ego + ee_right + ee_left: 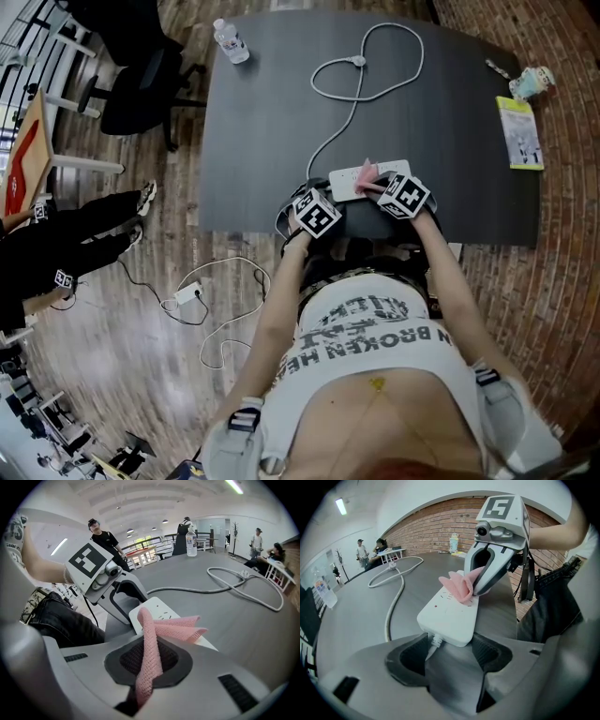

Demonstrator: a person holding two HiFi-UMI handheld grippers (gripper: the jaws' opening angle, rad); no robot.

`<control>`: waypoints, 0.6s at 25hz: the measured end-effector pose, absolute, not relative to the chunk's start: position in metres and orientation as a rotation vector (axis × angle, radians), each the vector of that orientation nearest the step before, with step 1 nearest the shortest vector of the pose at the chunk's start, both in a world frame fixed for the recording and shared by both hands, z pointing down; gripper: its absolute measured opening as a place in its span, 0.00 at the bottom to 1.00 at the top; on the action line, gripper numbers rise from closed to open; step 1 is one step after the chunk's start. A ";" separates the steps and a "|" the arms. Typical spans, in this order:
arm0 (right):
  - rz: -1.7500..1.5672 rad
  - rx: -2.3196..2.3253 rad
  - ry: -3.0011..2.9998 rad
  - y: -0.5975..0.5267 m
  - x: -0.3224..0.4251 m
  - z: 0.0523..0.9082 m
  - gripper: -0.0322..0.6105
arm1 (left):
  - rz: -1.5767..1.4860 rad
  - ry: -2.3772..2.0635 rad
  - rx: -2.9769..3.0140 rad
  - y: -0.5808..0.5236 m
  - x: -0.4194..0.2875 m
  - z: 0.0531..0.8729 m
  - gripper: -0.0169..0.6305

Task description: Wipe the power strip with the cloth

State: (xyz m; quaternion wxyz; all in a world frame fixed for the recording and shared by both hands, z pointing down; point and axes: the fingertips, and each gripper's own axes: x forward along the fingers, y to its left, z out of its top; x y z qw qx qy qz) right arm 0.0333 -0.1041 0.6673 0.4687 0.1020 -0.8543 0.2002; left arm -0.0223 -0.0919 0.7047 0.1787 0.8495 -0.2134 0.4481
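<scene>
Head view looks down on a big dark counter [281, 112]. The white power strip [345, 183] lies flat on it, close to the edge nearest the person. Its long white cord [396, 599] runs away over the counter in a loop. The left tool [450, 644] is at the cord end of the strip. In the left gripper view its two jaws stand wide, one on each side of that end. They look pressed against the sides, so I think it is pinching the strip to hold it steady. The right tool [147, 663] is over the other part of the strip. Its jaws are pressed together on a pink cloth [149, 639]. The loose part of the cloth lies on top of the strip, touching the side with the holes. I think the wiping is under way, but I cannot tell how much is clean. A few things could go wrong. The left tool has only the very end of the strip, so a hard push from the cloth could make the strip twist or pop out. The strip is near the counter edge, so it could slide off. The cloth is thin and folded, so it could slip from the jaws or catch in a plug hole.
</scene>
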 end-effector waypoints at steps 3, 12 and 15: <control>0.506 0.272 -2.081 -0.107 0.048 0.668 0.07 | 1.267 -0.603 2.404 -0.091 -0.022 0.705 0.45; 0.530 0.348 -2.062 -0.115 0.080 0.667 0.07 | 1.268 -0.609 2.404 -0.092 -0.022 0.704 0.45; 0.546 0.374 -2.057 -0.116 0.090 0.668 0.07 | 1.269 -0.608 2.403 -0.091 -0.021 0.706 0.45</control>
